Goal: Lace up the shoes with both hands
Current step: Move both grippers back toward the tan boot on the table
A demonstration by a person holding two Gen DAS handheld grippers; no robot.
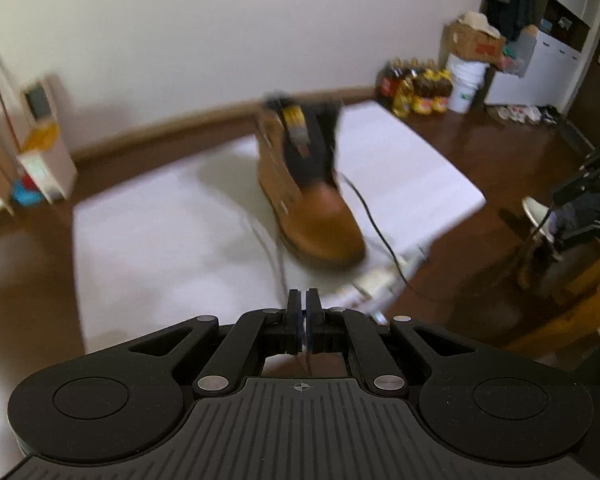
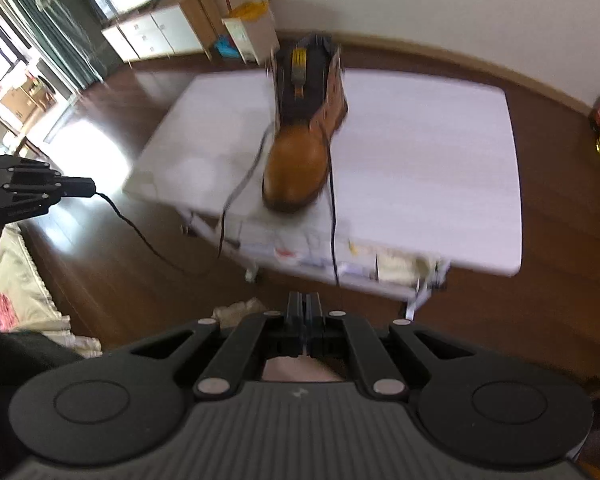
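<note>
Tan work boot (image 2: 304, 132) stands upright on the white table (image 2: 440, 168), toe toward the table's near edge, tongue open and dark. Lacing looks barely begun, as best I can judge: no crossings visible over the tongue, and both dark lace ends (image 2: 333, 216) run loose from the boot's lower eyelets, past the toe and over the near table edge, one on each side. Left gripper (image 1: 304, 300) has its jaws pressed together with nothing between them, hovering short of the boot's toe. Right gripper (image 2: 305, 304) likewise closed and empty, well short of the boot, off the table's near edge. Everything remains: picking up each lace end, threading, crossing, tightening. Both views are motion-blurred; the eyelets cannot be counted, and whether the lowest pair is threaded is hard to confirm. The boot's heel is hidden behind its shaft. A shelf of clutter under the table cannot be identified.
</note>
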